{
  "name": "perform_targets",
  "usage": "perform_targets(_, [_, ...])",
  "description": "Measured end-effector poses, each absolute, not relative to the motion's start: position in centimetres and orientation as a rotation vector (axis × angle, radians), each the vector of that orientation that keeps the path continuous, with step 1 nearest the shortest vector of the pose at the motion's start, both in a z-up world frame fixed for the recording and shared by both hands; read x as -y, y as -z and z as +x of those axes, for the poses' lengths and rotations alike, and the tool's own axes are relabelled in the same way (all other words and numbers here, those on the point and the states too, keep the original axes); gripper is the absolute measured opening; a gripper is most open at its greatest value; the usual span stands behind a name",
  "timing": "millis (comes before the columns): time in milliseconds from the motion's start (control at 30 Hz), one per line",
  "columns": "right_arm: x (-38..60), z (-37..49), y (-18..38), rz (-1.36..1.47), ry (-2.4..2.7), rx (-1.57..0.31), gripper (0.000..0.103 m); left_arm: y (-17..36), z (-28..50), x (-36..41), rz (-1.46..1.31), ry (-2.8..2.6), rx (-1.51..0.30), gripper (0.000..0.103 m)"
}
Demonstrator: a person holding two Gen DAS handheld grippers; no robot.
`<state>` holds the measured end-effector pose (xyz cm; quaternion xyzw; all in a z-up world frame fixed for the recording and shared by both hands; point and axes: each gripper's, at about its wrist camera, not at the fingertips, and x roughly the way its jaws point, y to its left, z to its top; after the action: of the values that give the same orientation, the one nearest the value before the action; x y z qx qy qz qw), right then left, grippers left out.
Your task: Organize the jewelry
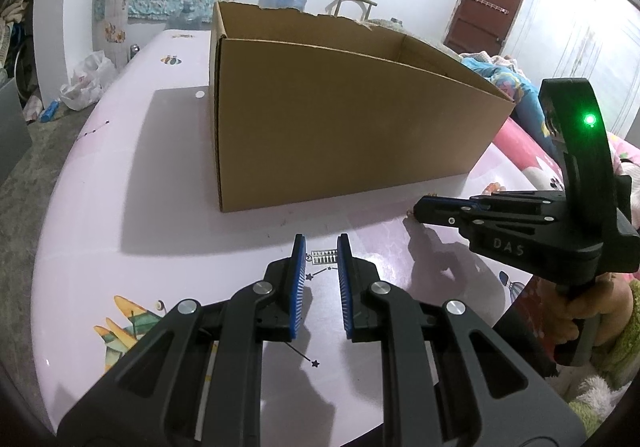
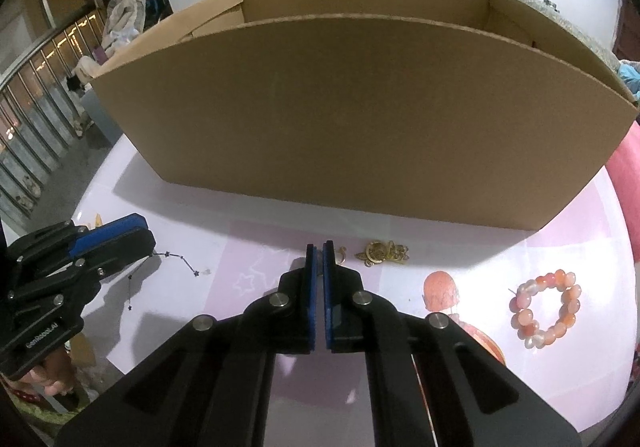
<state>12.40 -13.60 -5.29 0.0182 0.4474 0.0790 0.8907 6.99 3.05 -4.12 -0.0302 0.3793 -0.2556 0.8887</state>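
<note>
Cardboard box (image 2: pixel 352 119) fills the pink table (image 2: pixel 248 247) behind both grippers. Beaded bracelet (image 2: pixel 546 313) lies far right, gold earrings (image 2: pixel 384 252) just beyond the right gripper (image 2: pixel 319 247), its jaws shut, tilted down. Left gripper (image 1: pixel 321 247), slightly parted, straddles a small silver piece (image 1: pixel 323 258).

box (image 2: pixel 360 119): matt brown cardboard | table (image 2: pixel 256 247): glossy smooth | bracelet (image 2: pixel 545 310): polished beads
</note>
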Motion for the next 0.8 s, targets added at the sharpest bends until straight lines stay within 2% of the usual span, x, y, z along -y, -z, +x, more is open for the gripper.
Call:
perform_targets(367, [15.0, 9.4, 3.0, 0.087, -0.168, -0.865, 0.003, 2.5, 5.9, -3.6, -0.036, 0.524, -0.725, 0.015])
perform_targets(800, [17.3, 7.1, 2.4, 0.198, -0.214, -0.855, 0.003, 1.9, 5.1, -4.4, -0.06, 0.552, -0.736, 0.015])
